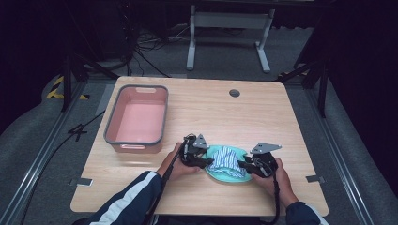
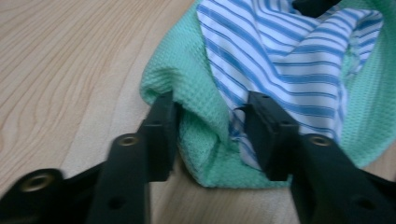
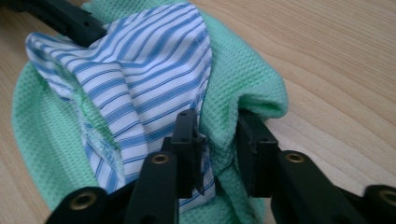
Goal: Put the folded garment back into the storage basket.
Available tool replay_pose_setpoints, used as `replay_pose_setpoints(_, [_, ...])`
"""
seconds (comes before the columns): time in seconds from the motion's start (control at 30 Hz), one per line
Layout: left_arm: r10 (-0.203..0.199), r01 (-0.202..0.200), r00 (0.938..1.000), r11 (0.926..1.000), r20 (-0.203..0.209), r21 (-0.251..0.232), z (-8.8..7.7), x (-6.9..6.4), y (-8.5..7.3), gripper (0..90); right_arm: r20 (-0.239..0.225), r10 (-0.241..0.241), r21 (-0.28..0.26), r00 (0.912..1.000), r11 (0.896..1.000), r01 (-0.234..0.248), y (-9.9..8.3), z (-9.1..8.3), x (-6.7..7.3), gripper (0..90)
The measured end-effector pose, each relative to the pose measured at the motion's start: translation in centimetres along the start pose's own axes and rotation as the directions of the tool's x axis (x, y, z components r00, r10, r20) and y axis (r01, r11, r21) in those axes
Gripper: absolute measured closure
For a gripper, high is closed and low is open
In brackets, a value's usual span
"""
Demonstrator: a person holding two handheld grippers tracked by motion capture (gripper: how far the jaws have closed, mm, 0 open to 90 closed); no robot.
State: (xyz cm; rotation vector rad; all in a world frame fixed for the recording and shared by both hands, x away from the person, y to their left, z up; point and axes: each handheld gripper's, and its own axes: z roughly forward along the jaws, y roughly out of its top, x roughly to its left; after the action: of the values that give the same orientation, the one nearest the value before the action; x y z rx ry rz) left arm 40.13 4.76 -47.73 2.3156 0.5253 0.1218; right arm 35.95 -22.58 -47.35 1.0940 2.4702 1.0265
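Observation:
A mint-green waffle cloth (image 1: 220,175) lies near the table's front edge, with a blue-and-white striped cloth (image 1: 226,158) bunched on top of it. My left gripper (image 1: 205,161) holds the bundle's left side. In the left gripper view its jaws (image 2: 211,105) pinch a fold of green cloth (image 2: 205,126) beside the striped cloth (image 2: 285,60). My right gripper (image 1: 245,165) holds the right side. In the right gripper view it (image 3: 218,122) is shut on a green cloth (image 3: 243,79) fold, with the striped cloth (image 3: 140,74) against the left jaw.
A pink bin with a grey rim (image 1: 109,126) stands empty at the table's left. A round cable hole (image 1: 234,93) sits at the back of the wooden table (image 1: 211,112). Beyond the far edge stands a white frame (image 1: 230,21).

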Motion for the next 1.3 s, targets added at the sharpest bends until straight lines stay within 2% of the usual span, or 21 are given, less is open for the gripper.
replay_pose_setpoints(0.1, [0.001, -0.001, 0.9997, 1.0, 0.023, -0.004, 0.0, 0.0, 0.0, 69.8, -0.005, 0.009, -0.002, 0.9999, 1.0, -0.009, -0.1, 0.0, -0.1, 75.0])
replay_pose_setpoints(0.17, [0.006, -0.005, 0.9994, 1.0, 0.034, -0.004, 0.0, 0.0, 0.0, 74.3, -0.007, 0.012, -0.005, 0.9999, 1.0, -0.012, -0.1, 0.0, -0.1, 75.6])
replay_pose_setpoints(0.23, [-0.002, 0.002, 0.9992, 1.0, 0.039, 0.001, 0.0, 0.1, 0.0, 75.8, -0.009, 0.017, -0.007, 0.9998, 1.0, -0.017, -0.1, 0.0, -0.1, 76.9])
replay_pose_setpoints(0.37, [0.011, -0.012, 0.9997, 0.9998, 0.02, 0.015, -0.1, -0.3, 0.3, 79.0, 0.001, 0.02, -0.013, 0.9998, 1.0, -0.019, -0.1, -0.2, 0.0, 78.6])
replay_pose_setpoints(0.47, [0.044, -0.044, 0.999, 0.9982, 0.01, 0.041, -0.2, -0.7, 0.6, 80.2, 0.005, 0.029, -0.024, 0.9996, 0.999, -0.028, -0.1, -0.4, 0.1, 79.4])
replay_pose_setpoints(0.6, [0.071, -0.071, 0.9975, 0.9962, 0.004, 0.051, -0.4, -1.3, 0.9, 81.1, 0.007, 0.03, -0.037, 0.9995, 0.999, -0.03, 0.1, -0.9, 0.2, 80.0])
replay_pose_setpoints(0.97, [0.079, -0.08, 0.9968, 0.9965, 0.011, 0.024, -1.6, -0.9, 1.3, 81.6, -0.004, 0.042, -0.069, 0.9991, 0.997, -0.042, 0.5, -1.7, 0.6, 80.0])
replay_pose_setpoints(1.07, [0.08, -0.08, 0.9968, 0.9968, 0.008, 0.01, -2.1, -0.9, 1.4, 81.6, -0.01, 0.023, -0.075, 0.9997, 0.997, -0.024, 0.7, -1.8, 1.1, 80.0])
replay_pose_setpoints(1.13, [0.078, -0.078, 0.997, 0.9969, 0.007, 0.015, -2.2, -1.0, 1.4, 81.7, -0.011, 0.023, -0.08, 0.9997, 0.996, -0.024, 0.8, -1.8, 1.2, 80.0])
replay_pose_setpoints(1.3, [0.105, -0.104, 0.9943, 0.994, -0.021, 0.034, -2.7, -1.3, 1.5, 81.8, -0.01, 0.004, -0.089, 0.9999, 0.996, -0.005, 1.3, -2.0, 1.7, 80.0])
